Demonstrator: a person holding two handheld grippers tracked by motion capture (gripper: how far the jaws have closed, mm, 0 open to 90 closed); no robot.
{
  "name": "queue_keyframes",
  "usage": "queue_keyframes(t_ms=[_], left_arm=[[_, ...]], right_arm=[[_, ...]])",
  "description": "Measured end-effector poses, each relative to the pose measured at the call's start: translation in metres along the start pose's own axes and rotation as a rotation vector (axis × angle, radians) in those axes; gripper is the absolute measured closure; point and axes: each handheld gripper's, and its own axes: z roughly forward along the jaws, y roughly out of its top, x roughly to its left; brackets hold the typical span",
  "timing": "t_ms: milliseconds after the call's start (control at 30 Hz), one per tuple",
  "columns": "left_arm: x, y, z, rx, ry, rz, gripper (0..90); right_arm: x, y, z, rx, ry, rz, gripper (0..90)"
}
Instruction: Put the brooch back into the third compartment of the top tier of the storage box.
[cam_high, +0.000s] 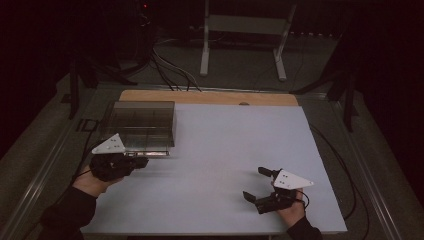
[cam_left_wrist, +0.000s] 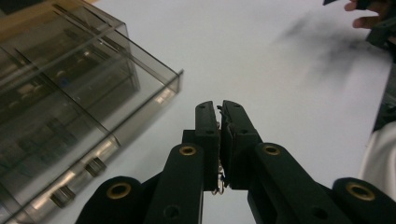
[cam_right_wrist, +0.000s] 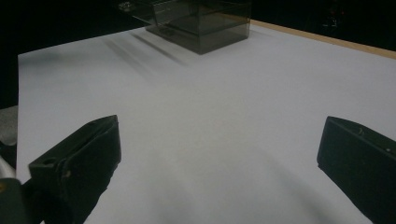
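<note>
Two grippers share our worktop (cam_high: 225, 150): the left gripper (cam_left_wrist: 219, 116), jaws pressed together, sits just beside the smoky plastic box (cam_high: 142, 125), far nearer than the right gripper (cam_high: 260, 185), jaws spread wide.

A smoky transparent compartment box (cam_high: 140, 125) sits at the white table's (cam_high: 225, 150) far left. The left gripper (cam_high: 142, 161) lies just beside its near edge; the right gripper (cam_high: 256, 184), jaws spread, rests well apart.
</note>
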Motion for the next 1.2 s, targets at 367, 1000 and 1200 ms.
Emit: queue_keyframes(t_ms=[367, 1000, 1200], left_arm=[[0.009, 0.015, 0.004, -0.041, 0.007, -0.032, 87.3], [0.026, 0.028, 0.017, -0.053, 0.042, -0.072, 87.2], [0.032, 0.031, 0.024, -0.060, 0.053, -0.085, 87.2]], right_arm=[[0.000, 0.000, 0.000, 0.001, 0.001, 0.001, 0.0], [0.000, -0.001, 0.000, 0.003, 0.003, 0.001, 0.0], [0.000, -0.001, 0.000, 0.003, 0.003, 0.002, 0.0]])
